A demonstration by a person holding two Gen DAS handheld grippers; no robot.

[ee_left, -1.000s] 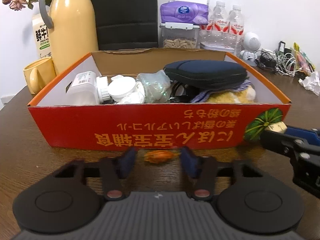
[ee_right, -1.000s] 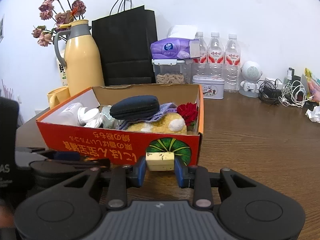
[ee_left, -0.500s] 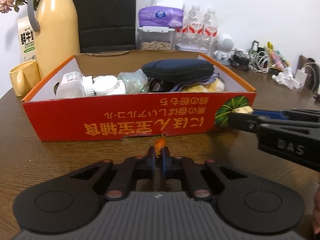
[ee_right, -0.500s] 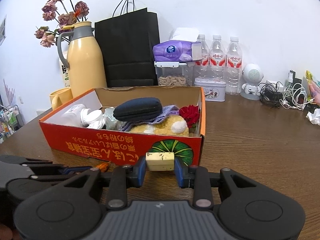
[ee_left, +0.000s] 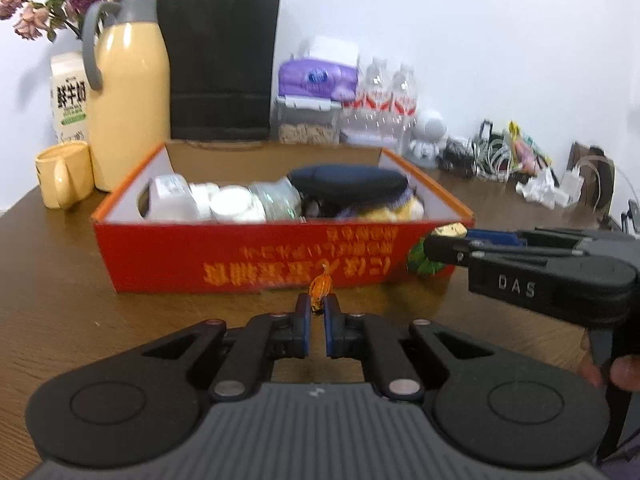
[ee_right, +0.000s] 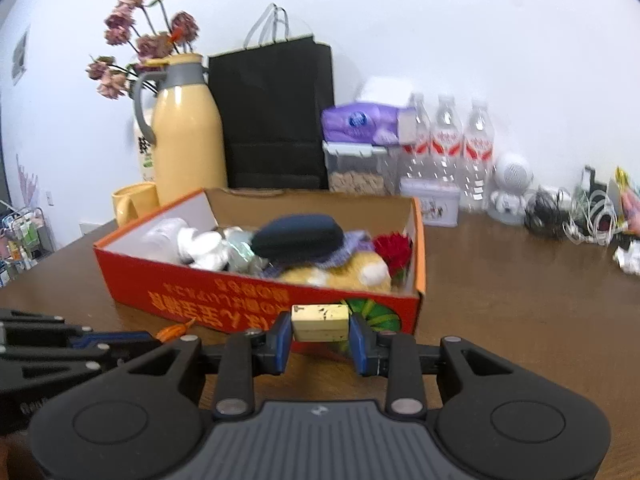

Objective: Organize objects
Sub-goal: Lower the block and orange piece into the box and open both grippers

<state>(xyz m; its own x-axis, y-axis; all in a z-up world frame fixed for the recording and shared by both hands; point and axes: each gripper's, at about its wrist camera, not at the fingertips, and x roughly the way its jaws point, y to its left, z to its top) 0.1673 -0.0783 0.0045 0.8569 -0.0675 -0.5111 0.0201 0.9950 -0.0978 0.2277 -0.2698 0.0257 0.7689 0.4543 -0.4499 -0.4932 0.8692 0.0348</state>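
My left gripper (ee_left: pixel 317 305) is shut on a small orange wrapped candy (ee_left: pixel 320 289), held just above the table in front of the red cardboard box (ee_left: pixel 240 258). In the right wrist view that candy (ee_right: pixel 173 330) sticks out of the left gripper's tips at the lower left. My right gripper (ee_right: pixel 320 326) is shut on a pale yellow block (ee_right: pixel 319 322), close to the box's (ee_right: pixel 248 300) front right corner. From the left wrist view the right gripper (ee_left: pixel 444 240) comes in from the right with the block (ee_left: pixel 451 230) at its tip. The box holds a dark case (ee_right: pixel 298 235), white jars, a plush toy and a red flower.
Behind the box stand a yellow thermos (ee_left: pixel 128 88), a yellow mug (ee_left: pixel 64 174), a milk carton, a black paper bag (ee_left: pixel 220 64), a tissue pack on a clear container, water bottles (ee_right: pixel 448 148) and a small tin. Cables and chargers (ee_left: pixel 520 164) lie at the back right of the wooden table.
My left gripper closed on the orange candy, lifted it off the table and drew back from the box. The right gripper kept its hold on the yellow block and hardly moved.
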